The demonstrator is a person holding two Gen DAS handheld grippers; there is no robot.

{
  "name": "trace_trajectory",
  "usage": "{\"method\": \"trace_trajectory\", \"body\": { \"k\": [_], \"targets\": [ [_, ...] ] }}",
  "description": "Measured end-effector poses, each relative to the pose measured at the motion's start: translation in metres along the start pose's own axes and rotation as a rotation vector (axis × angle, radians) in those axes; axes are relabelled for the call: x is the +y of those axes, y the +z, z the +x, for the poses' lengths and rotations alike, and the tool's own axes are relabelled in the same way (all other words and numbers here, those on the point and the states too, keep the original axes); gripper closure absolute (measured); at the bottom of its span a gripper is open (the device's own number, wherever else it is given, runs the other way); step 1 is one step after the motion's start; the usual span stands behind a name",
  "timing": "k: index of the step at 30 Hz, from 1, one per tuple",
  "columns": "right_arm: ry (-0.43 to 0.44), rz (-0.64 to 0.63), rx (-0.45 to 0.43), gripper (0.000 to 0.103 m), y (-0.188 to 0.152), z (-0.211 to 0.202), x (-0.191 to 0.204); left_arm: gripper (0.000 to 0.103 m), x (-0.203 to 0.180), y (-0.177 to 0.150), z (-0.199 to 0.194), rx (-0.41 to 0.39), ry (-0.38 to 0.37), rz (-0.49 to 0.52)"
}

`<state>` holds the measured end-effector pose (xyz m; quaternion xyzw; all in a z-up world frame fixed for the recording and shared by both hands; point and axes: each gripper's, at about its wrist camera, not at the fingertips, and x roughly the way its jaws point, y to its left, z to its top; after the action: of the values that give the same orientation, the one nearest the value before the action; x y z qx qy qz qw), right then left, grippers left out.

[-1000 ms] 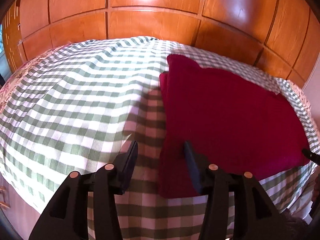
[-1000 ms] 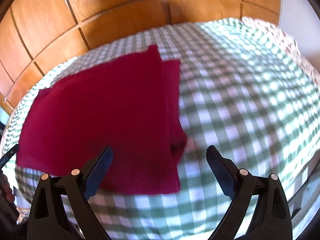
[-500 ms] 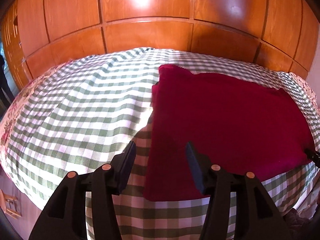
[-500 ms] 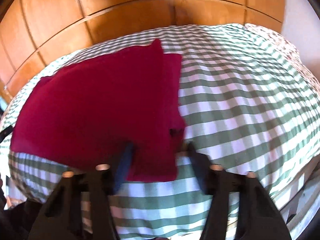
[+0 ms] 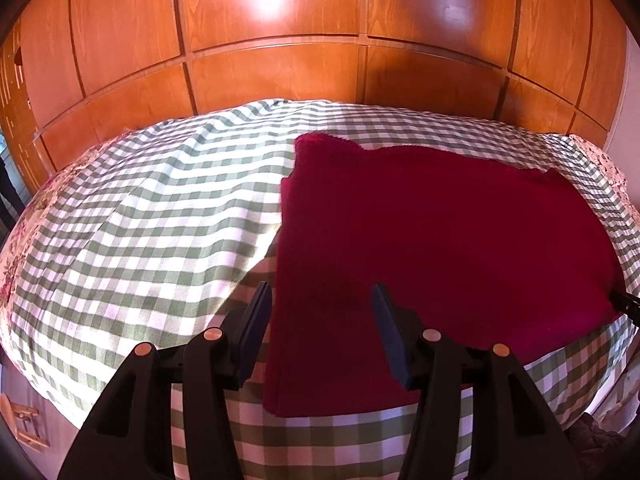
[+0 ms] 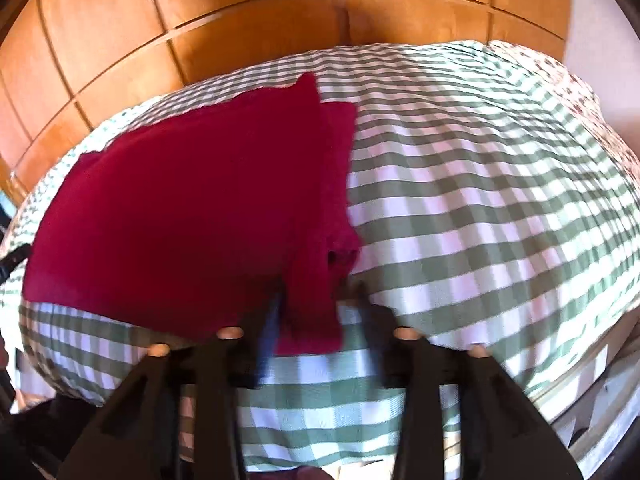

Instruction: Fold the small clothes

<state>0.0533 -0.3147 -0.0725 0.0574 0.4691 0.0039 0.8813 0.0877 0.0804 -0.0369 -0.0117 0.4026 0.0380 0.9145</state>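
A dark red garment (image 5: 440,248) lies flat on a green-and-white checked bedspread (image 5: 160,220), which covers a bed backed by glossy wooden panelling (image 5: 280,60); nothing stands between either tool and the cloth. The left gripper (image 5: 322,312) hovers with its jaws apart over the garment's near left corner, holding nothing. Only the left view shows a floral cover (image 5: 16,256) at the bed's edge. The right view is blurred: the right gripper (image 6: 318,300) straddles the garment's near right corner, where a folded sleeve (image 6: 340,208) lies, fingers (image 6: 268,332) parted, though whether they touch the cloth I cannot tell.
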Motion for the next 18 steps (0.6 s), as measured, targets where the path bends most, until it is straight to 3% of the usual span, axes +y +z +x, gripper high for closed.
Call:
{"method": "trace_trajectory", "body": {
  "k": [4, 6, 12, 18],
  "targets": [
    [0.030, 0.054, -0.003, 0.041, 0.004, -0.003, -0.012, 0.049, -0.012, 0.005, 0.004, -0.004, -0.017, 0.025],
    [0.051, 0.086, -0.006, 0.034, 0.008, -0.001, -0.017, 0.049, -0.019, 0.007, 0.007, 0.001, -0.026, 0.039],
    [0.208, 0.212, 0.029, 0.025, 0.033, 0.023, -0.031, 0.049, -0.040, 0.011, 0.015, 0.016, -0.054, 0.074],
    [0.315, 0.238, 0.057, 0.020, 0.045, 0.041, -0.035, 0.049, -0.059, 0.021, 0.022, 0.023, -0.119, 0.085]
  ]
}}
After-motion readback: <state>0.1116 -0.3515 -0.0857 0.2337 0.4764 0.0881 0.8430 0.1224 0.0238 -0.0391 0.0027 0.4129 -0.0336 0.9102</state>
